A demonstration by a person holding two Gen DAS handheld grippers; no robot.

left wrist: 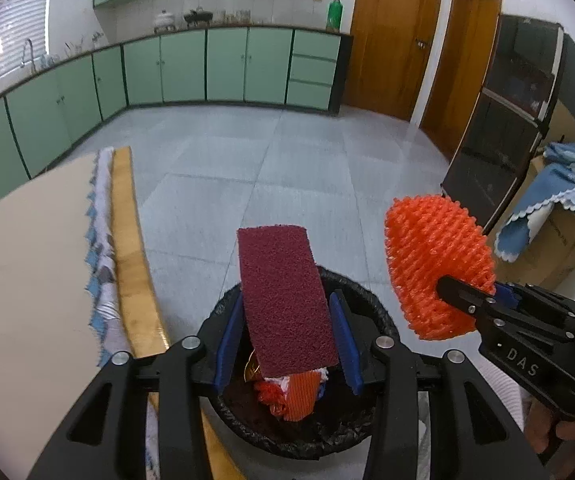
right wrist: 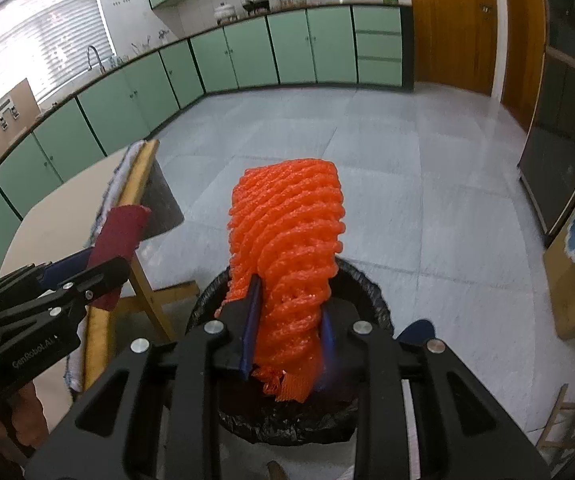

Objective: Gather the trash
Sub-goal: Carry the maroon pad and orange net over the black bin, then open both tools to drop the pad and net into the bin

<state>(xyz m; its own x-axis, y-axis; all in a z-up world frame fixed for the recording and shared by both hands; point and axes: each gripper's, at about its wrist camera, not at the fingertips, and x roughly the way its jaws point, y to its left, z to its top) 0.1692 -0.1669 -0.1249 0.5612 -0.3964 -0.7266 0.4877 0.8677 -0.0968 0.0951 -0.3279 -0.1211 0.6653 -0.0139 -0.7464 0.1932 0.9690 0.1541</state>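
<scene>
My left gripper (left wrist: 287, 336) is open, its blue pads apart on either side of a dark red scouring pad (left wrist: 285, 300) that stands tilted between them over a round bin with a black liner (left wrist: 371, 300). Orange and white trash (left wrist: 295, 394) lies in the bin. My right gripper (right wrist: 287, 336) is shut on an orange foam net (right wrist: 287, 248) above the same bin (right wrist: 367, 292). In the left wrist view the right gripper (left wrist: 467, 300) holds the net (left wrist: 435, 268) to the right of the bin. In the right wrist view the left gripper (right wrist: 91, 280) and red pad (right wrist: 119, 240) are at the left.
A beige table (left wrist: 27, 280) with a wooden edge and a patterned cloth (left wrist: 101, 240) is at the left. Green cabinets (left wrist: 207, 64) line the far wall. A dark cabinet (left wrist: 503, 128) and a cardboard box with blue cloth (left wrist: 547, 208) stand at the right.
</scene>
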